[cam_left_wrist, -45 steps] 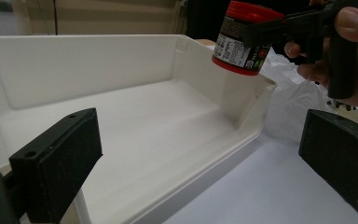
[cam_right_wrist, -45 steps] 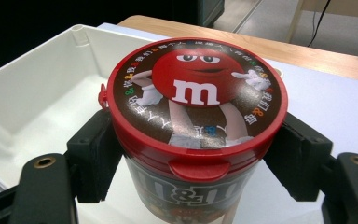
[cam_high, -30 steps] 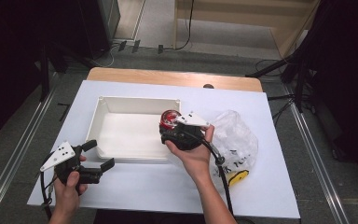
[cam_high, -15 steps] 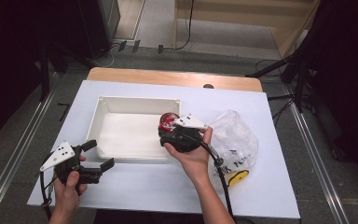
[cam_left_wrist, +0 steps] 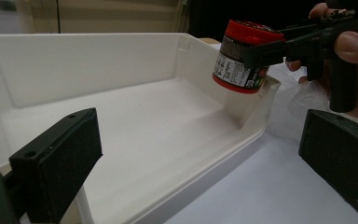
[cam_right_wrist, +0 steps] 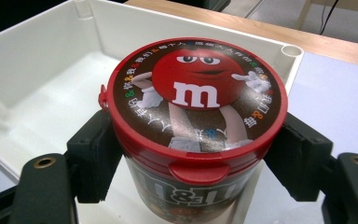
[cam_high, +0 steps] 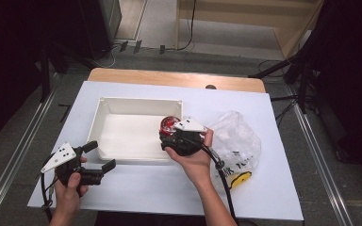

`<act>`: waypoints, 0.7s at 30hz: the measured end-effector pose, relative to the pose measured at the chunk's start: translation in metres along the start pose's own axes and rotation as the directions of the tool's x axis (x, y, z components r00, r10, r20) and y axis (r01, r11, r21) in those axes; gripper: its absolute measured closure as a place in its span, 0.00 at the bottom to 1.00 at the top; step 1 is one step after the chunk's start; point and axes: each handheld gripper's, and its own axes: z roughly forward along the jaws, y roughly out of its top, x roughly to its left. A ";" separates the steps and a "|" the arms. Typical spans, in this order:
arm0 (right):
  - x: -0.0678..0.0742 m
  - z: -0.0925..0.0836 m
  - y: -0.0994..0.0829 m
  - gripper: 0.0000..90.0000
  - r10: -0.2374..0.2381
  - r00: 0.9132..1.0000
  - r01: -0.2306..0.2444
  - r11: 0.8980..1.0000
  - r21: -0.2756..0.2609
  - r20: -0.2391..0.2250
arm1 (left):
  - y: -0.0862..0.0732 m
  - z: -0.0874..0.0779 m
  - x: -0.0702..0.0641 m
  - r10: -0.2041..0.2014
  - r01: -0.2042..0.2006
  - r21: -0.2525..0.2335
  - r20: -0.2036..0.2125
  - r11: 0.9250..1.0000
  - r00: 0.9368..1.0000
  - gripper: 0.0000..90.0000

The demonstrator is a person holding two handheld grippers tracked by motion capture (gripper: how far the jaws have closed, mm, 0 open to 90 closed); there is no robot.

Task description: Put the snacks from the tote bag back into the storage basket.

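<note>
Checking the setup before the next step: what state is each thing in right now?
Candy tub: lid shut, upright, held in the air over the tray's right edge.
White tray: empty, flat on the table.
Plastic bag: crumpled, lying right of the tray.
Right gripper: fingers clamped on the tub.
Left gripper: open, holding nothing, near the tray's front left corner.

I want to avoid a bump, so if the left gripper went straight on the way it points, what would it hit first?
Probably the white tray: the open left gripper faces its near wall. Beyond, the right gripper holds a red-lidded M&M's tub above the tray's corner.
</note>
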 end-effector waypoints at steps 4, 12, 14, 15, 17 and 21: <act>0.001 0.001 -0.001 0.29 -0.010 1.000 0.010 1.000 0.005 0.004 | 0.000 0.000 0.000 0.001 -0.001 0.002 -0.003 1.000 1.000 0.00; 0.001 0.005 -0.003 0.29 -0.025 1.000 0.025 0.999 0.023 0.007 | 0.000 0.000 0.000 -0.002 0.002 0.000 -0.006 1.000 1.000 0.00; 0.001 0.005 -0.004 0.29 -0.027 1.000 0.027 0.999 0.028 0.009 | 0.000 0.000 0.000 -0.001 0.001 0.001 -0.006 1.000 1.000 0.00; 0.001 0.006 -0.004 0.29 -0.030 1.000 0.029 0.999 0.031 0.009 | 0.000 0.000 0.000 -0.001 0.001 0.002 -0.006 1.000 1.000 0.00; 0.001 0.007 -0.005 0.28 -0.036 0.999 0.035 0.999 0.039 0.010 | 0.000 0.000 0.000 -0.001 0.001 0.003 -0.007 1.000 1.000 0.00; 0.002 0.008 -0.006 0.28 -0.043 0.999 0.043 0.998 0.045 0.013 | -0.001 0.001 0.000 0.000 0.000 0.004 -0.007 1.000 1.000 0.00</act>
